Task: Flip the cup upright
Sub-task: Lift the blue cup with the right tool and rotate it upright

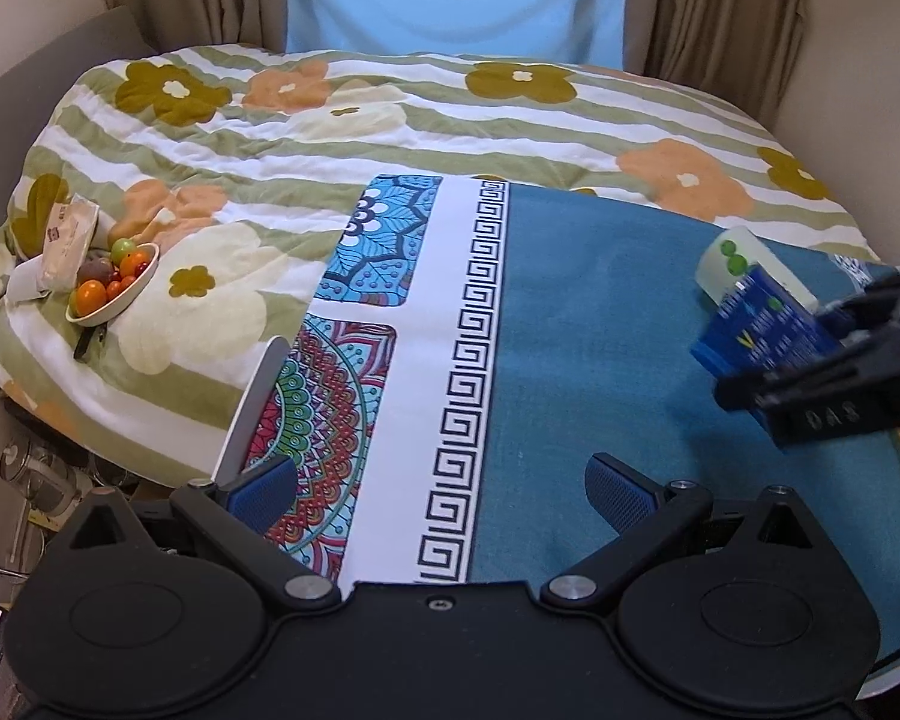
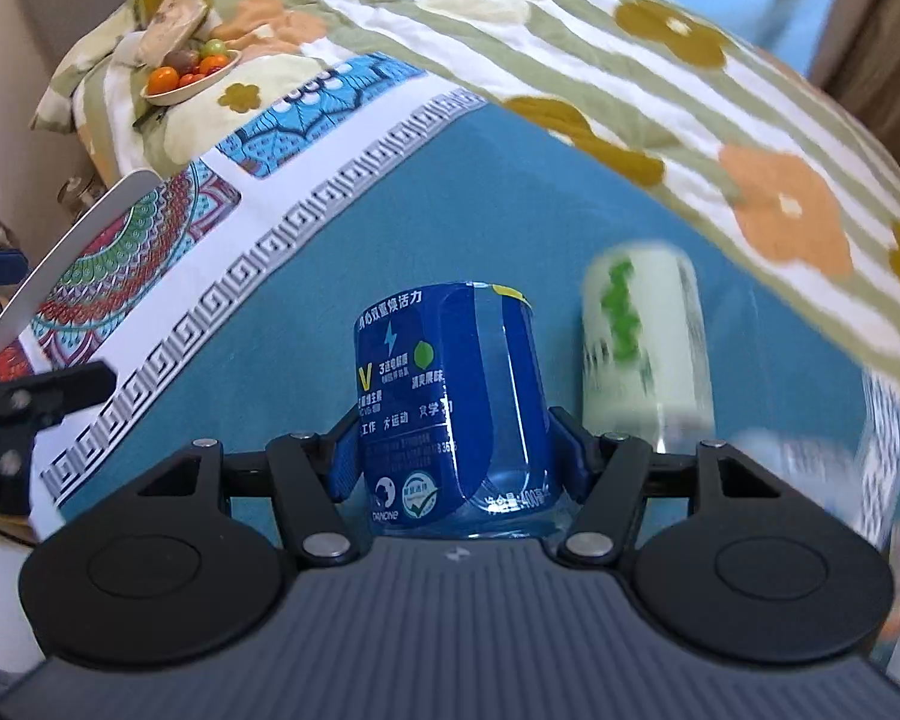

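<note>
A blue plastic cup (image 2: pixel 450 408) with a printed drink label sits between the blue pads of my right gripper (image 2: pixel 453 456), which is shut on it. In the left wrist view the same cup (image 1: pixel 756 324) is held tilted above the teal cloth at the far right by the right gripper (image 1: pixel 834 354). A pale green cup with green dots (image 2: pixel 642 348) lies on its side just right of the blue one; it also shows in the left wrist view (image 1: pixel 744 267). My left gripper (image 1: pixel 441 492) is open and empty over the patterned cloth.
A teal cloth with a white key-pattern band (image 1: pixel 468 360) covers the near surface. A floral quilt (image 1: pixel 330 138) lies behind it. A bowl of small fruit (image 1: pixel 114 285) and a packet sit at the far left. A white tablet edge (image 1: pixel 252 408) stands near the left finger.
</note>
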Available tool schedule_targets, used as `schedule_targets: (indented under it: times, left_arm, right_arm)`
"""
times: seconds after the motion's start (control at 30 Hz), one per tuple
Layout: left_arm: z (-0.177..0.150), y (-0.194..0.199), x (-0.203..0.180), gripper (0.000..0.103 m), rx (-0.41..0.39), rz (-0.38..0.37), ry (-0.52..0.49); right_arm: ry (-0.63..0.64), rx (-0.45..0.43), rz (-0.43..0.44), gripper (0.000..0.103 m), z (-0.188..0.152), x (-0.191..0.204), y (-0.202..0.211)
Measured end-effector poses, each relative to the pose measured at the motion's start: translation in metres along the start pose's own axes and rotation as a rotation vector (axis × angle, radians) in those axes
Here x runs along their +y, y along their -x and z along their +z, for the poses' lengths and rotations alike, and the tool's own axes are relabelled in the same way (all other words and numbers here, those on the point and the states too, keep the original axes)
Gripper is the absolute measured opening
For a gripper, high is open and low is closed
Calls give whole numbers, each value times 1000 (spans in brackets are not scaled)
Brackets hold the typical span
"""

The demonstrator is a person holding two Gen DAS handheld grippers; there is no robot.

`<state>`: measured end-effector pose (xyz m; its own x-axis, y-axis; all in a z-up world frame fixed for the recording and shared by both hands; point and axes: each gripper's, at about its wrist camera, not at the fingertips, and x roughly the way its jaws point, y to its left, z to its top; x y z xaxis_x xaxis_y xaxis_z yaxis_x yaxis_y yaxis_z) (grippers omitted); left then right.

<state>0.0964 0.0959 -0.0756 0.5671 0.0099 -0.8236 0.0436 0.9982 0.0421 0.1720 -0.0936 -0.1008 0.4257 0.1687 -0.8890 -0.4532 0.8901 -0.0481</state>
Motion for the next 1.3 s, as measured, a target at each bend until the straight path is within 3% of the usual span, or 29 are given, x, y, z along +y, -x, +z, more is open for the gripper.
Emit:
schedule_targets:
  times: [0.23, 0.47, 1.0, 1.1, 1.23, 1.3]
  left_arm:
    - [-12, 5, -10, 103, 22, -11, -7]
    - [-23, 8, -17, 103, 40, -13, -17]
    - [-28, 2, -12, 103, 59, -10, -9]
    - [-27, 1, -13, 103, 61, -12, -10]
    - [-27, 2, -14, 103, 60, -11, -9]
    - [-27, 2, -14, 103, 60, -10, -8]
  right_arm:
    - [-216, 40, 6, 77, -42, -4, 13]
    - [-420, 59, 32, 77, -61, 1, 11]
    - [-468, 45, -2, 78, -64, 8, -10]
    - [-474, 38, 14, 81, -64, 7, -9]
    - [-496, 21, 31, 95, -63, 2, -5]
    - [-506, 15, 43, 95, -62, 1, -4]
